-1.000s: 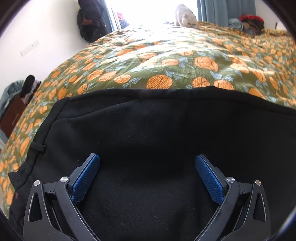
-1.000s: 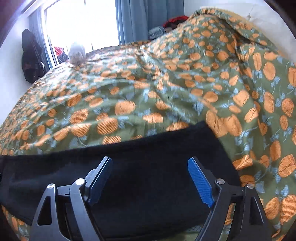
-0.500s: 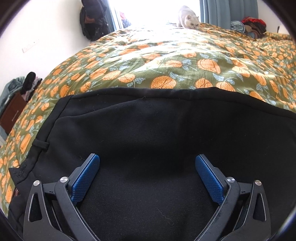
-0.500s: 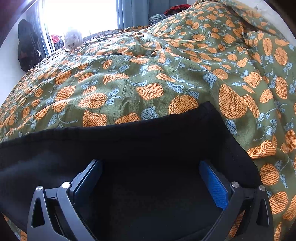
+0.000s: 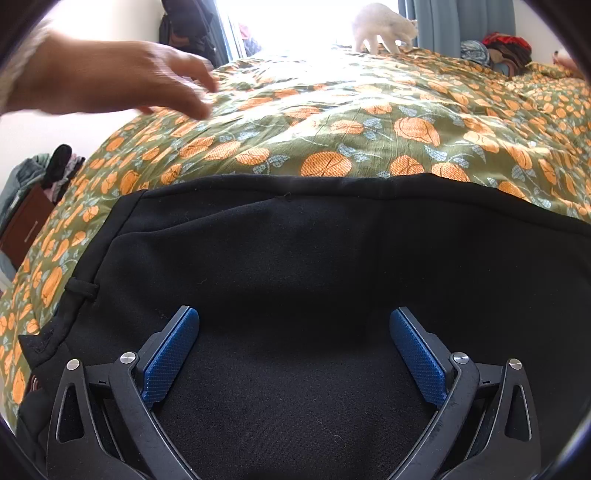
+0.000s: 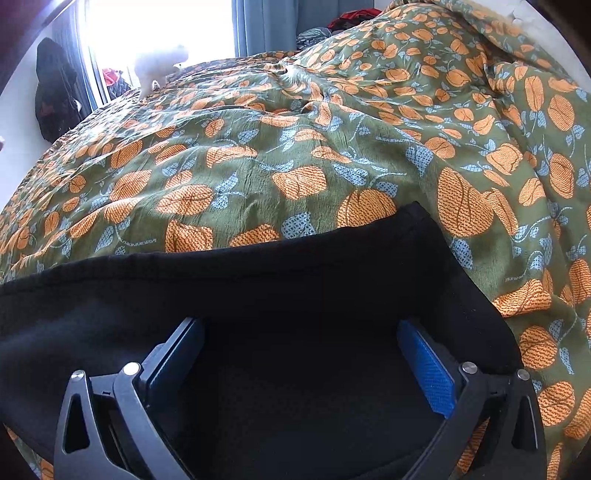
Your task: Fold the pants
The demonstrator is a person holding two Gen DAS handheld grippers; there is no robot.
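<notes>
Black pants (image 5: 295,258) lie flat on a bed with a green, orange-patterned cover (image 5: 369,122). In the left wrist view I see the waistband end with a belt loop (image 5: 82,287) at the left. My left gripper (image 5: 294,325) is open, low over the fabric, holding nothing. In the right wrist view the pants (image 6: 258,288) end at a corner (image 6: 417,210) on the right. My right gripper (image 6: 301,332) is open just above the cloth, empty.
A bare hand (image 5: 110,77) reaches in over the bed at the upper left of the left wrist view. A white cat (image 5: 384,26) walks at the bed's far edge by the window. Clothes are piled at the far right (image 5: 506,44). A dark bag (image 6: 55,88) hangs by the window.
A bare hand has come into the left wrist view at the upper left. The cat has moved along the far edge. The right gripper has dropped closer to the pants.
</notes>
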